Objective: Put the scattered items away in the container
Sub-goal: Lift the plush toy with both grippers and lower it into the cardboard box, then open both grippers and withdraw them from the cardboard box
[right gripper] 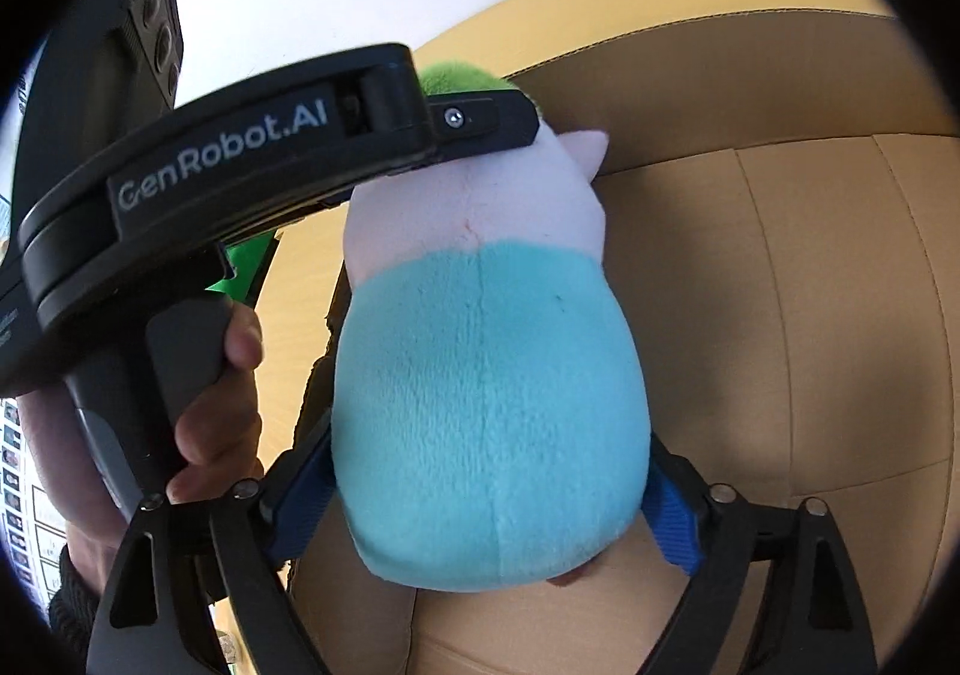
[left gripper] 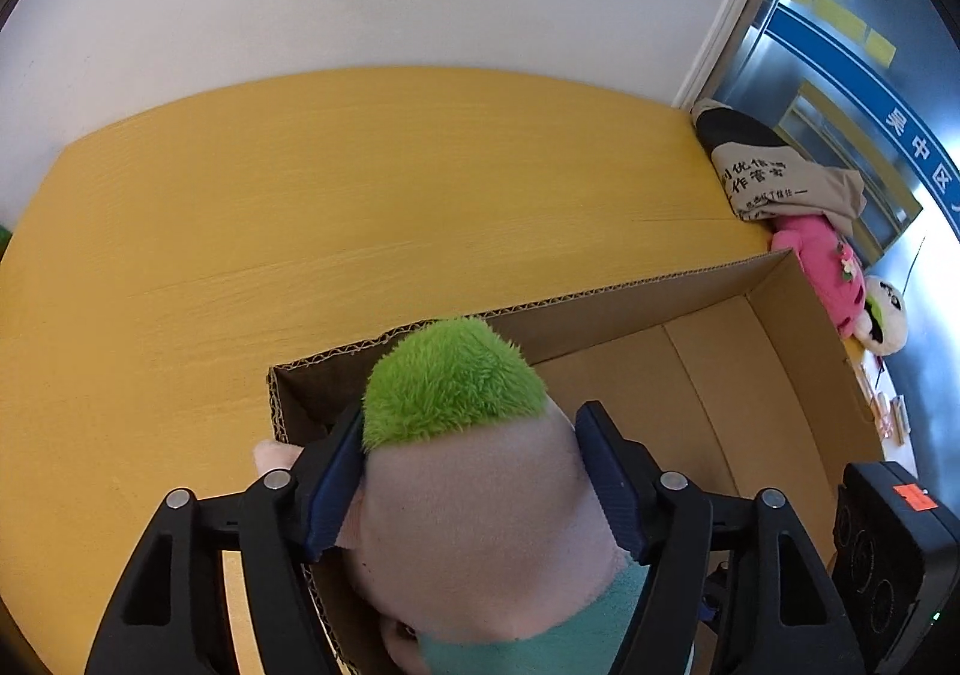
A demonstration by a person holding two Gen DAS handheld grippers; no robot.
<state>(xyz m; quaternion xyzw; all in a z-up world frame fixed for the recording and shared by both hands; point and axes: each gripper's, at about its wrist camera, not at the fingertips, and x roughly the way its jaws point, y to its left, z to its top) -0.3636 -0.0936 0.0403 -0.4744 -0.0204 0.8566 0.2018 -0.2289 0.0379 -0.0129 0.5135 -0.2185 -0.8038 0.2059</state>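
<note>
**Plush at the box, between both tongs**

**Left wrist view**
- The left tongs (left gripper: 471, 486) bracket the head of the plush (left gripper: 474, 525). Both blue pads lie against the pink head just below the green tuft, so the tongs are grasping the plush.
- The plush sits over the near-left corner of the open box (left gripper: 774, 411). Its pink ear pokes out past the left pad, over the box edge.
- The box stands on the yellow worktop (left gripper: 360, 195). Its inside is bare cardboard where visible.
- At the far right edge of the worktop lie a beige bag (left gripper: 780, 177) with printed characters, a pink toy (left gripper: 822, 261) and a white toy (left gripper: 885, 315) beside it.
- The right tongs' black body shows at the lower right.

**Right wrist view**
- The right tongs (right gripper: 489, 507) straddle the turquoise lower body of the plush (right gripper: 492, 405). The blue pads sit at its two flanks; whether they press or merely touch cannot be told.
- The left tongs' black frame crosses the upper left and reaches the plush's head; a hand (right gripper: 216, 405) grips its handle.
- The box floor (right gripper: 810, 315) lies behind and below the plush.
</note>
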